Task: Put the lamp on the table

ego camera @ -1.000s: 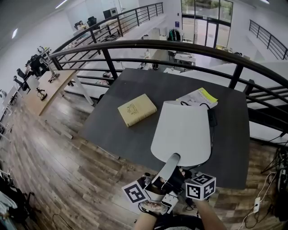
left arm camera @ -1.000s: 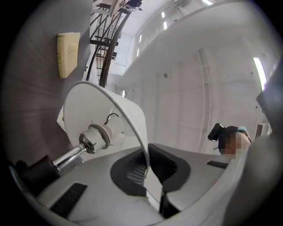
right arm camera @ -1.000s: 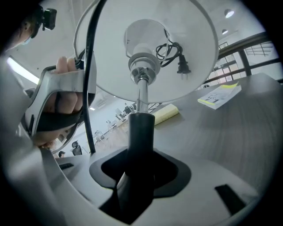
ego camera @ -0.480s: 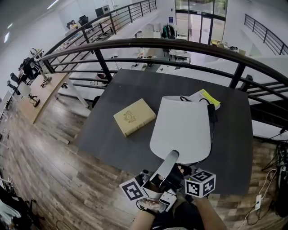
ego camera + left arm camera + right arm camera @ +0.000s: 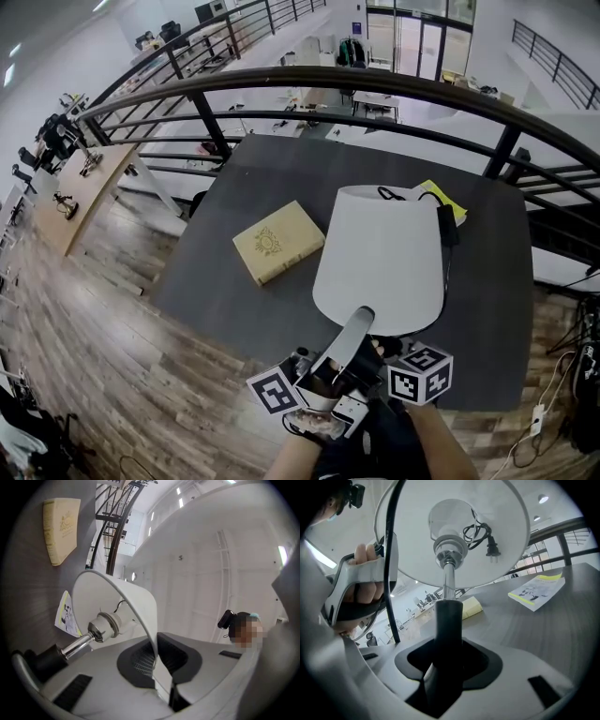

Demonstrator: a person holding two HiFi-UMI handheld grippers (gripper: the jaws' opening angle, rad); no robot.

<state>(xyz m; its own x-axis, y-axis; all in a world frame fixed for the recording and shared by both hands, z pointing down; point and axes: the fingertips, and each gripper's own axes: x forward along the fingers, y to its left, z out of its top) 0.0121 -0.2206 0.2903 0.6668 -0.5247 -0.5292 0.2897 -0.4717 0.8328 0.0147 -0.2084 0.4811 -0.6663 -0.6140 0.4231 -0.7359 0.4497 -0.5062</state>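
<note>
Now lamp (image 5: 380, 258) held aloft, right of centre in head view, shade overlapping dark table (image 5: 253, 178). Versus 1 second ago, shade sits higher in frame and covers more of booklet (image 5: 452, 204). Left gripper (image 5: 157, 665) clamped on shade rim; right gripper (image 5: 444, 663) clamped on black stem. Book (image 5: 277, 241) left of shade. Lamp base hidden under shade, plug (image 5: 490, 548) tucked inside.

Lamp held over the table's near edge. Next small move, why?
Probably carry the lamp forward over bare table, then tip it upright: it hangs tilted, shade over the near edge, left hand-held gripper clamping the shade rim, right hand-held gripper the stem.
</note>
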